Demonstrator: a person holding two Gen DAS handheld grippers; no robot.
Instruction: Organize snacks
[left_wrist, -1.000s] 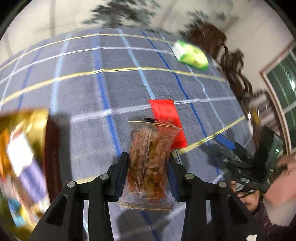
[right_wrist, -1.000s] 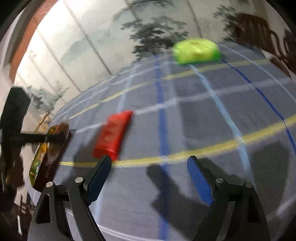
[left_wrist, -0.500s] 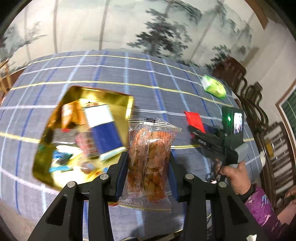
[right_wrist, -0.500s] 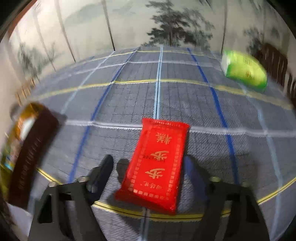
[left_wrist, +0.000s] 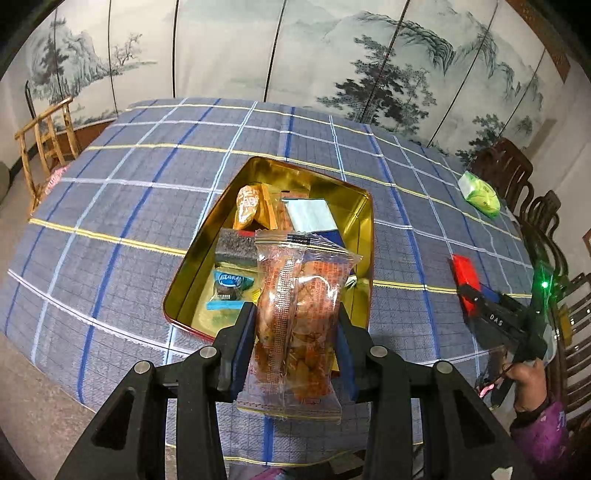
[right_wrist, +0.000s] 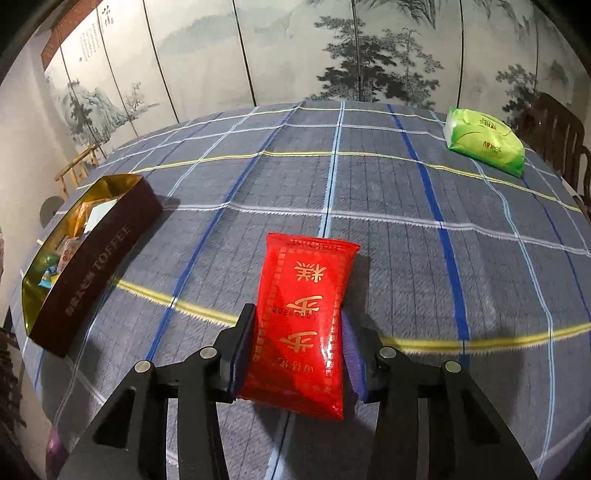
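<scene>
The left gripper (left_wrist: 295, 325) clamps a clear snack packet (left_wrist: 299, 332) above the gold tin (left_wrist: 365, 221); the right gripper (right_wrist: 297, 339) has just been closing, its jaws now pressing the red packet (right_wrist: 303, 314)

I see the worktop (left_wrist: 147, 192) draped in a grey-blue checked cloth (right_wrist: 369, 192) with blue, white and yellow lines. Behind it stands a folding screen (left_wrist: 332, 55) painted with ink pines and misty hills (one panel in the right wrist view carries a column of writing I can't read). A pale wooden chair (left_wrist: 48, 136) sits off the far left corner, and dark carved chairs (left_wrist: 517, 184) line the right edge.
</scene>
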